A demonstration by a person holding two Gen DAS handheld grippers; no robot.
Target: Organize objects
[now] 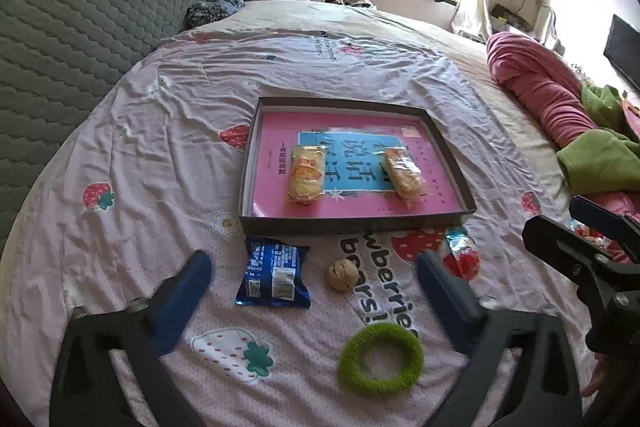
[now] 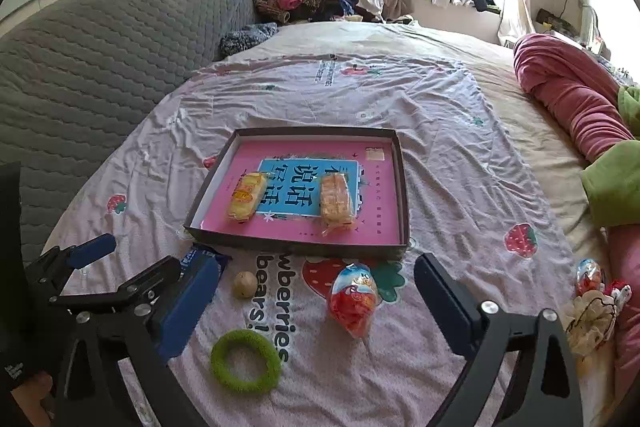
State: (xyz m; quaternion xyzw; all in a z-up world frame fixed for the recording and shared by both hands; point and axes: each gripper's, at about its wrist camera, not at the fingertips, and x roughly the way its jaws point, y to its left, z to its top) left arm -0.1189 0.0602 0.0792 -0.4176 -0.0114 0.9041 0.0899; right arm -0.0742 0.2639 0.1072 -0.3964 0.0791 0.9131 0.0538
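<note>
With nothing held, both grippers (image 1: 312,291) (image 2: 316,303) wide.

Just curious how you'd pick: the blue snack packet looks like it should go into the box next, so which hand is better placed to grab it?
Probably the left. The left gripper has its open, empty jaws either side of the blue snack packet; the right gripper frames the red foil-wrapped treat instead.
</note>
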